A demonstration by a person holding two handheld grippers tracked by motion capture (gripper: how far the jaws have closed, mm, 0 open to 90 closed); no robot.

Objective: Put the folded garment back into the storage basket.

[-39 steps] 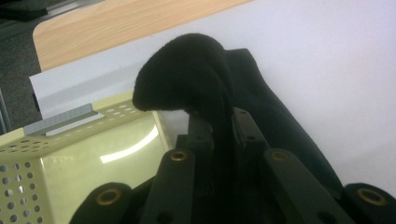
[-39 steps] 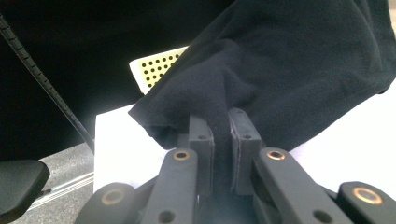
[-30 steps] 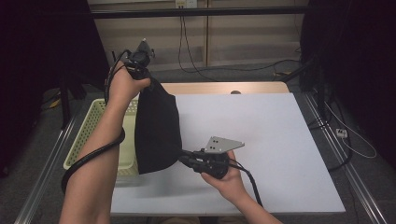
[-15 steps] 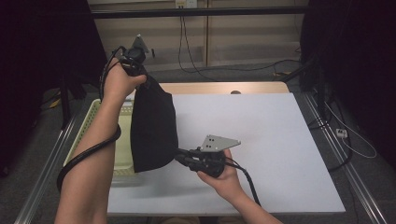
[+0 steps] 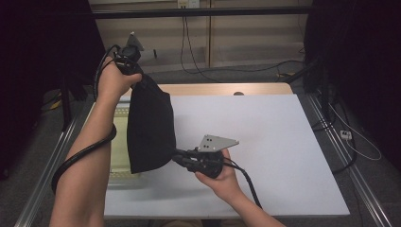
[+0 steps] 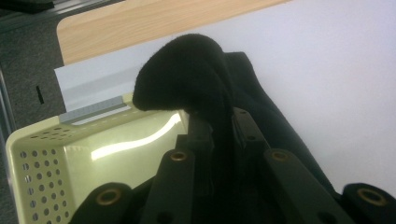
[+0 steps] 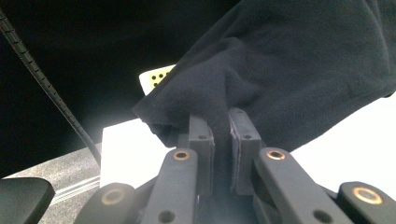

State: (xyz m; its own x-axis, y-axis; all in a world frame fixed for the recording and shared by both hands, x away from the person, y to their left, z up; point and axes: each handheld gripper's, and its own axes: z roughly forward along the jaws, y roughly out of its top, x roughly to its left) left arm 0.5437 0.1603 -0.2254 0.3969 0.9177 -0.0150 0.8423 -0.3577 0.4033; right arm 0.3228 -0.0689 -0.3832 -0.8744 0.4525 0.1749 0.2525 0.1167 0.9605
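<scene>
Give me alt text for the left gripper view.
The left gripper pinches a fold of black cloth between its two black jaws, above a pale yellow perforated basket. Behind them lies a white table with a wooden edge.

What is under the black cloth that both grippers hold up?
Under the black cloth a pale perforated basket stands at the white table's left edge. Its visible floor looks bare; the part the cloth covers cannot be judged.

My white table [image 5: 283, 142] fills the frame's middle, its wooden edge [image 5: 222, 89] at the top. Grey floor [image 5: 28, 189] flanks it; cables [image 5: 350, 137] trail right, beige wall [image 5: 236, 33] behind.
</scene>
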